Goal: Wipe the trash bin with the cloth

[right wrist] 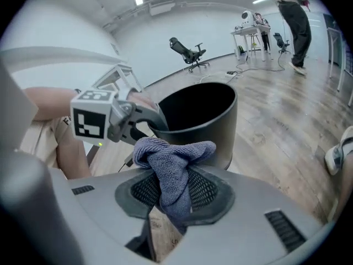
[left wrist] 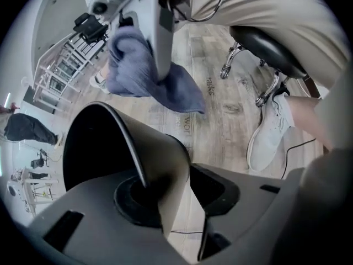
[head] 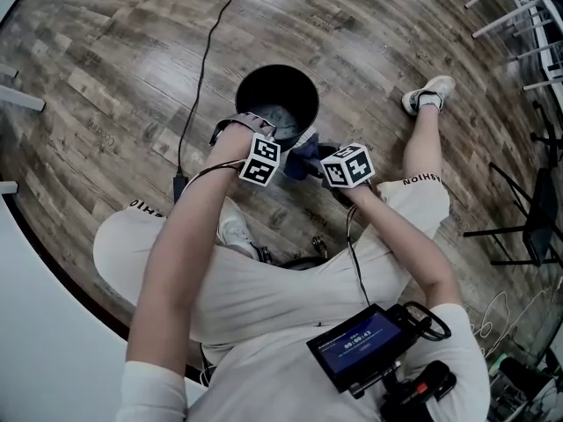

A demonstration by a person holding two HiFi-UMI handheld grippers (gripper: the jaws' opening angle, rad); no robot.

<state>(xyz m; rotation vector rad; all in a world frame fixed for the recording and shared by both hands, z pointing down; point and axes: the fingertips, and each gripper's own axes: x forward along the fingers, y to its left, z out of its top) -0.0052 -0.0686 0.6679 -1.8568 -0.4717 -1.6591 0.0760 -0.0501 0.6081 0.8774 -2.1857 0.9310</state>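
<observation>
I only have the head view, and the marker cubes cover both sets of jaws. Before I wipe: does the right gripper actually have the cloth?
Observer: Yes. In the right gripper view the right gripper is shut on the cloth, which bunches above the jaws and hangs below them.
Operator: And the left gripper?
Observer: The left gripper straddles the wall of the trash bin. Floor shows between the wall and one jaw, so it is not clamped.
Operator: Is the cloth touching the bin?
Observer: Not as far as the left gripper view shows. The cloth hangs in the air beside the rim.
</observation>
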